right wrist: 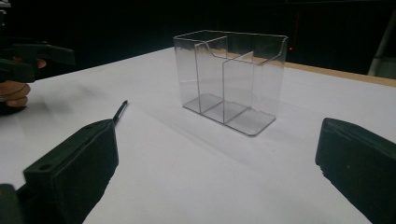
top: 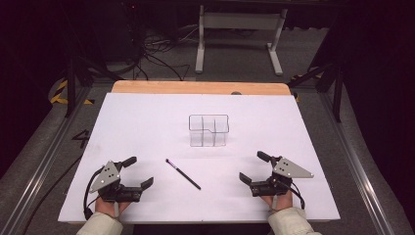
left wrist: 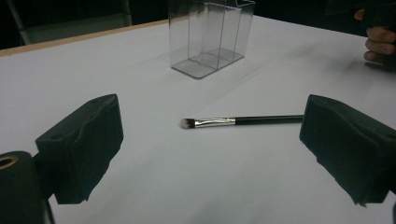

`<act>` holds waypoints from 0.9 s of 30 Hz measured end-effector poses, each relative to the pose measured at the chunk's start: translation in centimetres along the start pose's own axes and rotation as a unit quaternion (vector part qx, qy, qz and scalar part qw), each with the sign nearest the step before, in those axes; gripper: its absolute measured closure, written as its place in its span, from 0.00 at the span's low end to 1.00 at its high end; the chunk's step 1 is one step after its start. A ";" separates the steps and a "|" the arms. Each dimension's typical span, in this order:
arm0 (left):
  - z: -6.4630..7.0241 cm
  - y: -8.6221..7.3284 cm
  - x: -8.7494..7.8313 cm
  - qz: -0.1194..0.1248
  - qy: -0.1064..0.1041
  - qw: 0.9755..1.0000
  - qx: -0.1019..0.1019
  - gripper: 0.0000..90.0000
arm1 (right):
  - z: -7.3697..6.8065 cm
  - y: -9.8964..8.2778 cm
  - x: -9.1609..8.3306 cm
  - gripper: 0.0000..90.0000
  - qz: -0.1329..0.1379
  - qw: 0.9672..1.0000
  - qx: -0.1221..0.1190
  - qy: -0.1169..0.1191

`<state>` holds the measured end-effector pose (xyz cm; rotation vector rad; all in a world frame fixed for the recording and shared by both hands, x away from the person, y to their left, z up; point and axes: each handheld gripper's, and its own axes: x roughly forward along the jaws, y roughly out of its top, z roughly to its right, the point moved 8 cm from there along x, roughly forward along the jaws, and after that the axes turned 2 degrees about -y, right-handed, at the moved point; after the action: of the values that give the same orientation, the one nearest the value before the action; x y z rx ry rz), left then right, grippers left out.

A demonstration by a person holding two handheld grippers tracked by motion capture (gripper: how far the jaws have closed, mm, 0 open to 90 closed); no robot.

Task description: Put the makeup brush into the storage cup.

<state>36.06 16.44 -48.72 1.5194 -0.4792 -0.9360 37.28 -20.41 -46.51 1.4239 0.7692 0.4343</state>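
White table in dark room; both hand-held grippers released, empty.

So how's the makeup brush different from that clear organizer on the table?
The makeup brush lies flat on the white table; the clear organizer stands upright. The brush is thin, dark-handled and opaque, with a silver ferrule; the organizer is see-through, boxy and split into compartments. The brush sits nearer the person, the organizer farther back. Neither gripper touches either.
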 end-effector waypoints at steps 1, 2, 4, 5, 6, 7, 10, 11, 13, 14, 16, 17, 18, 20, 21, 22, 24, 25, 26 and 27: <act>0.0 0.0 0.0 0.002 0.002 1.000 -0.002 0.08 | 0.0 0.0 0.0 0.00 0.000 1.000 0.003 0.004; 0.0 0.0 0.1 0.001 0.001 1.000 -0.004 0.08 | -0.1 0.0 0.0 0.00 0.001 1.000 0.005 0.006; 0.0 0.1 0.1 -0.001 0.002 1.000 -0.004 0.08 | -0.1 0.1 -0.1 0.00 0.003 1.000 0.007 0.009; 0.1 0.0 0.1 -0.001 0.002 1.000 -0.007 0.09 | -0.1 0.2 -0.1 0.00 0.005 1.000 0.007 0.010; 0.1 0.1 0.1 0.000 0.002 1.000 -0.006 0.09 | -0.1 0.2 0.0 0.00 0.005 1.000 0.007 0.012; 0.1 0.1 0.1 0.001 0.002 1.000 -0.006 0.09 | -0.2 0.2 0.0 0.00 0.006 1.000 0.005 0.012; -0.1 0.1 0.1 0.002 0.004 1.000 -0.005 0.08 | -0.2 0.1 0.1 0.00 0.000 1.000 0.011 0.014; -0.1 0.1 0.1 0.002 0.005 1.000 -0.005 0.08 | -0.2 0.0 0.2 0.01 -0.010 1.000 0.014 0.015; -0.1 0.0 0.0 0.000 0.005 1.000 -0.006 0.08 | -0.2 0.2 0.2 0.02 -0.008 1.000 0.016 0.018; -0.2 -0.1 0.0 -0.001 0.005 1.000 -0.003 0.08 | -0.3 0.6 0.2 0.03 -0.006 1.000 0.010 0.019; -0.1 -0.1 0.2 -0.002 0.006 1.000 -0.006 0.08 | -0.5 0.9 0.2 0.03 -0.007 1.000 0.006 0.019; -0.1 -0.1 0.2 -0.002 0.006 1.000 -0.006 0.08 | -0.5 1.1 0.3 0.03 -0.007 1.000 0.006 0.017; -0.2 -0.3 0.3 -0.011 0.013 1.000 0.001 0.08 | -0.5 1.2 0.4 0.03 -0.009 1.000 0.008 0.015; -0.3 -0.3 0.3 -0.016 0.021 1.000 0.007 0.08 | -0.5 1.5 0.8 0.03 -0.017 1.000 0.010 0.012; -0.2 -0.3 0.3 -0.014 0.020 1.000 0.007 0.08 | -0.5 1.6 1.0 0.03 -0.019 1.000 0.012 0.011; -0.2 -0.3 0.2 -0.013 0.020 1.000 0.007 0.09 | -0.6 1.8 1.1 0.03 -0.020 1.000 0.012 0.009; -0.2 -0.3 0.2 -0.015 0.019 1.000 0.004 0.09 | -0.7 2.0 1.3 0.02 -0.022 1.000 0.010 0.009; -0.3 -0.2 0.3 -0.013 0.019 1.000 0.002 0.09 | -0.9 2.3 1.5 0.02 -0.022 1.000 0.006 0.011; -0.4 -0.2 0.3 -0.014 0.019 1.000 0.001 0.09 | -1.1 2.7 1.7 0.01 -0.022 1.000 0.002 0.014; -0.3 -0.1 0.4 -0.012 0.018 1.000 -0.001 0.09 | -1.2 3.0 1.9 0.01 -0.022 1.000 -0.001 0.017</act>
<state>36.54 16.38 -48.97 1.5419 -0.4348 -0.9249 38.28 -17.83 -43.98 1.3985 0.8257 0.4247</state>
